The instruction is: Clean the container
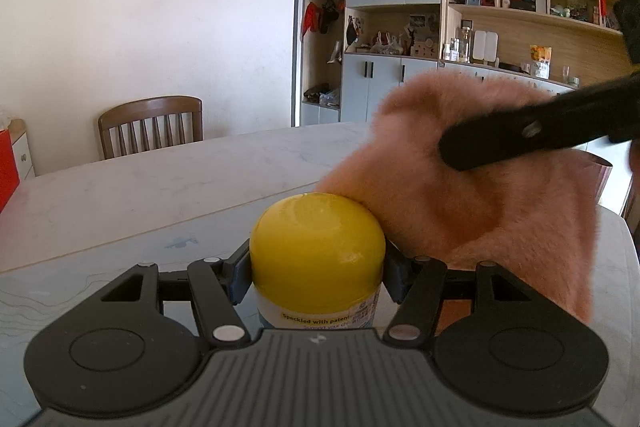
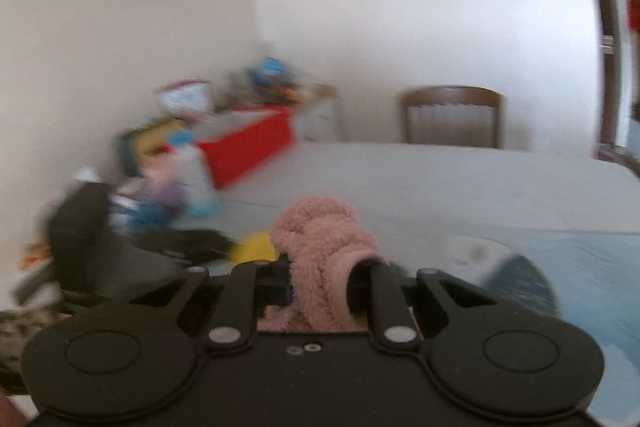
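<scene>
A container with a rounded yellow lid (image 1: pixel 316 239) and a white printed label stands upright, and my left gripper (image 1: pixel 316 275) is shut on it just under the lid. A fluffy pink cloth (image 1: pixel 472 187) presses against the lid's right side. In the left wrist view one black finger (image 1: pixel 532 135) of my right gripper lies across that cloth. In the blurred right wrist view my right gripper (image 2: pixel 320 283) is shut on the pink cloth (image 2: pixel 320 251), with a bit of the yellow lid (image 2: pixel 256 247) and the left gripper's black body (image 2: pixel 100 247) to its left.
The pale marble table (image 1: pixel 140 195) stretches ahead, with a wooden chair (image 1: pixel 152 127) behind it. A red box (image 2: pixel 248 147) and several small items crowd the table's far side by the wall. Cabinets and shelves (image 1: pixel 480 27) line the back of the room.
</scene>
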